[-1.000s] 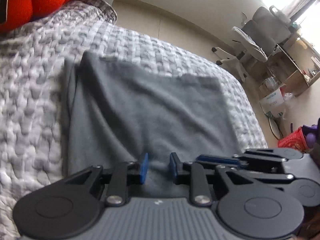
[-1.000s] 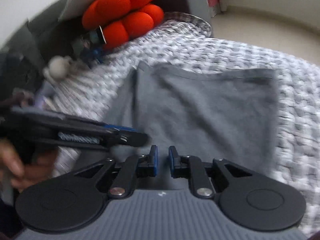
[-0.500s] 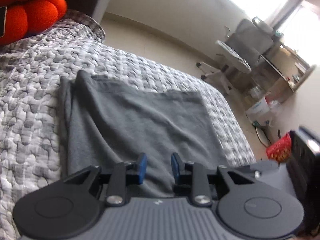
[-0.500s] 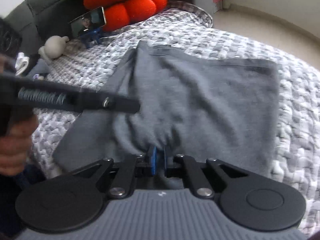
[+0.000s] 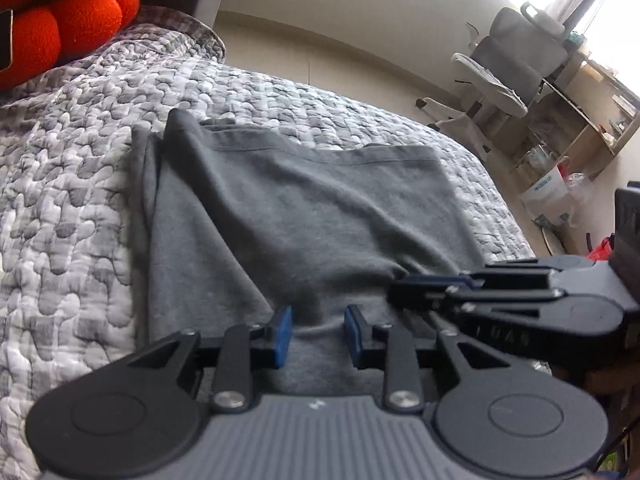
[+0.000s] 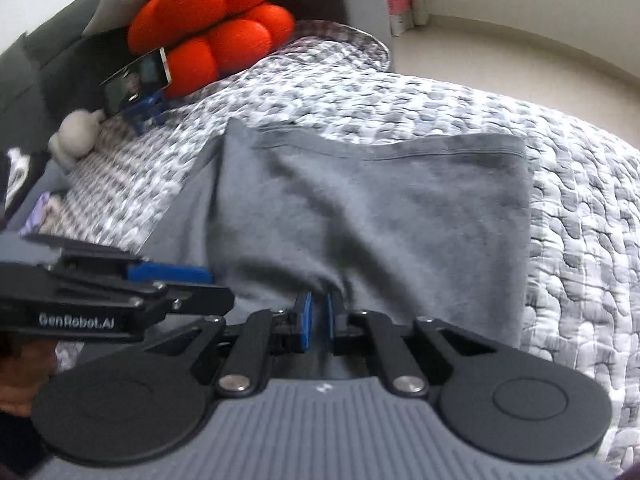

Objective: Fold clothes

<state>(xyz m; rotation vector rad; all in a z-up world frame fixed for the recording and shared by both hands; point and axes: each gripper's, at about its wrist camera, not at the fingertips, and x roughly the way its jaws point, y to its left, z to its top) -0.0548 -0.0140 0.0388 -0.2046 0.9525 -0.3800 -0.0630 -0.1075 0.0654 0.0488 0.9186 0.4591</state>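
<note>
A grey garment (image 6: pixel 380 216) lies spread on the quilt (image 6: pixel 580 208) of a bed, its hemmed far edge straight across, its left side doubled over into a long fold that runs toward the near edge.

The right tongs (image 6: pixel 317 322) point down at the near edge of the garment. Their blue pads (image 6: pixel 306 320) stand almost together with a pinch of grey cloth drawn up between them, and creases fan out from that pinch across the garment. The grip looks firm, though the blur there makes the contact itself hard to see.

The left tongs (image 5: pixel 318 334) sit just to the left of the right ones, also at the near edge. Their pads (image 5: pixel 283 334) are a moderate way apart; the cloth lies flat under the gap and neither pad presses on it. In the left view the right tongs come in from the right side (image 5: pixel 500 292), close beside the left ones.

At the head of the bed rests an orange cushion (image 6: pixel 216 24) with a phone (image 6: pixel 138 76) on a blue stand leaning against it, and a small pale plush (image 6: pixel 78 138) nearby. Beyond the bed, across the floor, stands an office chair (image 5: pixel 508 64) next to some shelves (image 5: pixel 576 120)
</note>
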